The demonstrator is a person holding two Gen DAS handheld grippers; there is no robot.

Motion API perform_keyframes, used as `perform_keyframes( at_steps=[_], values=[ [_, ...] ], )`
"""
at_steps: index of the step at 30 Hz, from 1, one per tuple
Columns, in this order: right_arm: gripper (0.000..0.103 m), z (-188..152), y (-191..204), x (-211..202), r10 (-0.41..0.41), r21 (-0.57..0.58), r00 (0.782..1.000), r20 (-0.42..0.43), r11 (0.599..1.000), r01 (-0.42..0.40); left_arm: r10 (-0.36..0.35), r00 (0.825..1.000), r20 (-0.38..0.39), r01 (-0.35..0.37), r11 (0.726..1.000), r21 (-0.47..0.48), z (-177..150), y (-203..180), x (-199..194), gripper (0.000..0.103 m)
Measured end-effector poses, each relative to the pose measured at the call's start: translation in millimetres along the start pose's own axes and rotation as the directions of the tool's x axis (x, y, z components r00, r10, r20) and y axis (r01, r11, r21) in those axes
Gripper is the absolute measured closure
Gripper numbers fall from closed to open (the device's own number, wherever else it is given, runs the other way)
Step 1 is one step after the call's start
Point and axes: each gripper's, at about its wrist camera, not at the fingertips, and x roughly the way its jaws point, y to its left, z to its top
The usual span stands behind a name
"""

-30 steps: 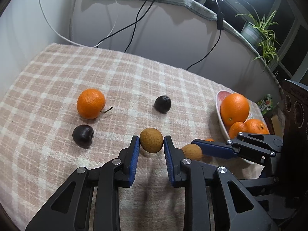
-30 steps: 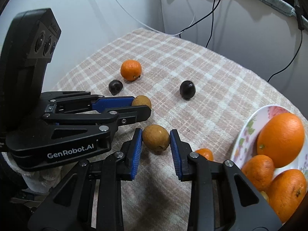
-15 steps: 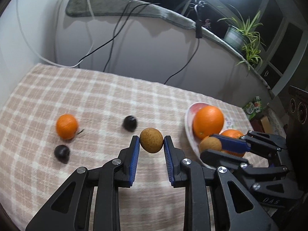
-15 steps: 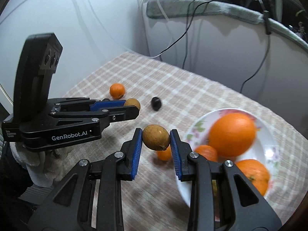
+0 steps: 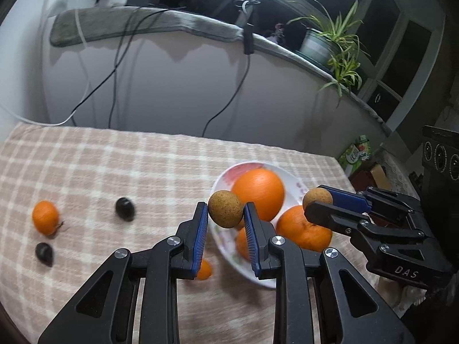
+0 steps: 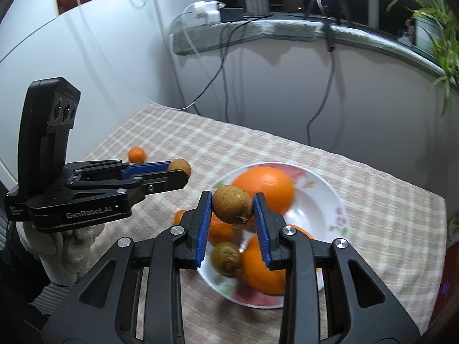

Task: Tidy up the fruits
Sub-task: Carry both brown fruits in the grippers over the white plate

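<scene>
Two brown fruits, both aloft above the plate [image 6: 330, 197] near the table's [image 5: 129, 166] right edge: rough brown fruit [image 5: 225, 208] pinched in left gripper [image 5: 225, 219], smooth brown fruit [image 6: 232, 204] pinched in right gripper [image 6: 232, 215]. Oranges [image 6: 262, 187] piled on plate. Toward left edge: small orange [image 5: 45, 217], two dark fruits [image 5: 125, 205].

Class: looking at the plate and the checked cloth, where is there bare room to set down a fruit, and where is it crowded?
Bare: the plate's right half beside the big orange; the cloth behind the dark fruit. Crowded: the plate's near-left side, with oranges and a brown fruit.
</scene>
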Motion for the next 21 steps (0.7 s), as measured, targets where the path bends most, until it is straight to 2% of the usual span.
perform_keyframes(
  at_steps=[21],
  values=[
    [0.073, -16.7, -75.4, -5.8, -0.05, 0.126, 0.999, -0.01, 0.991, 0.05, -0.047, 0.998, -0.046, 0.052, 0.992, 0.111, 21.5, -65.1, 47.7, 0.079]
  ],
)
